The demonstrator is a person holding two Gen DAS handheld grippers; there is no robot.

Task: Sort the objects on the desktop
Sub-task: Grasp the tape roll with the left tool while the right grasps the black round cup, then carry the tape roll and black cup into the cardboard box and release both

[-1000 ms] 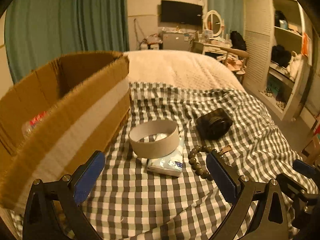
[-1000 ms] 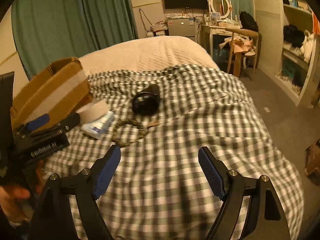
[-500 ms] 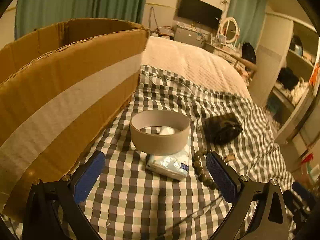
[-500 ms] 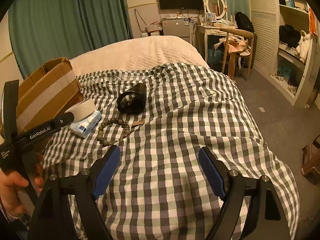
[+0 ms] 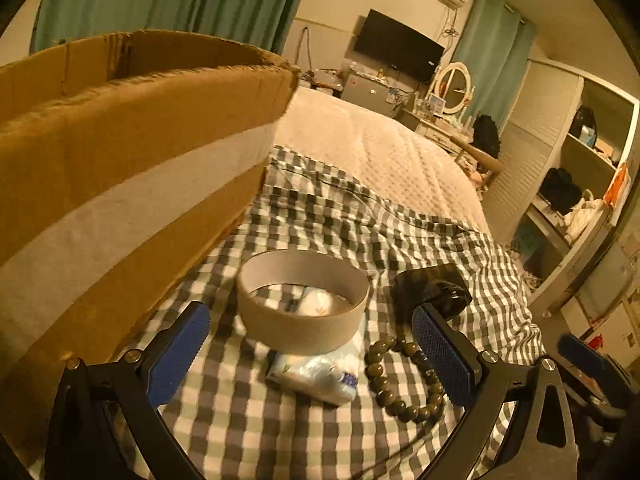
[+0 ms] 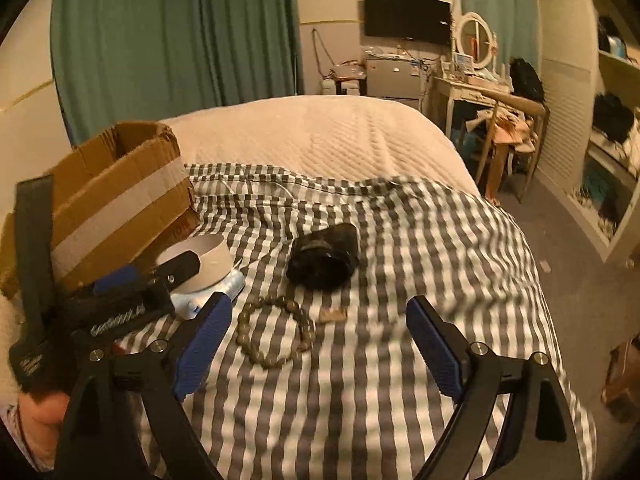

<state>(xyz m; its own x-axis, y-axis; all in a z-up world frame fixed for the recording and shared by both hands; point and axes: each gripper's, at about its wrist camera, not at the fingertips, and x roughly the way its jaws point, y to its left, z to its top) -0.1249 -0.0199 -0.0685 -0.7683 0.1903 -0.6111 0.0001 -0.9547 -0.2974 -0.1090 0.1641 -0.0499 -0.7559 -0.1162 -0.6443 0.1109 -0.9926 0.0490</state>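
On the checked bedspread a wide cardboard tape ring (image 5: 302, 306) rests partly on a white tissue pack (image 5: 316, 372). A string of olive beads (image 5: 400, 380) lies to its right, and a black camera lens (image 5: 430, 288) behind that. My left gripper (image 5: 310, 352) is open, its blue pads either side of the ring and pack. My right gripper (image 6: 316, 352) is open too, low over the bed, with the bead bracelet (image 6: 274, 330) between its pads and the lens (image 6: 324, 256) beyond. The left gripper (image 6: 136, 284) shows at the left of the right wrist view, beside the ring (image 6: 204, 262).
A large open cardboard box (image 5: 120, 168) with a pale tape band stands at the left, close to the ring; also the box (image 6: 116, 196) in the right wrist view. A hand (image 6: 36, 420) holds the left tool. The bed's right edge drops to the floor (image 6: 568, 264).
My left gripper has moved forward and down toward the ring and tissue pack. My right gripper has come closer to the beads and lens. Both stay open.
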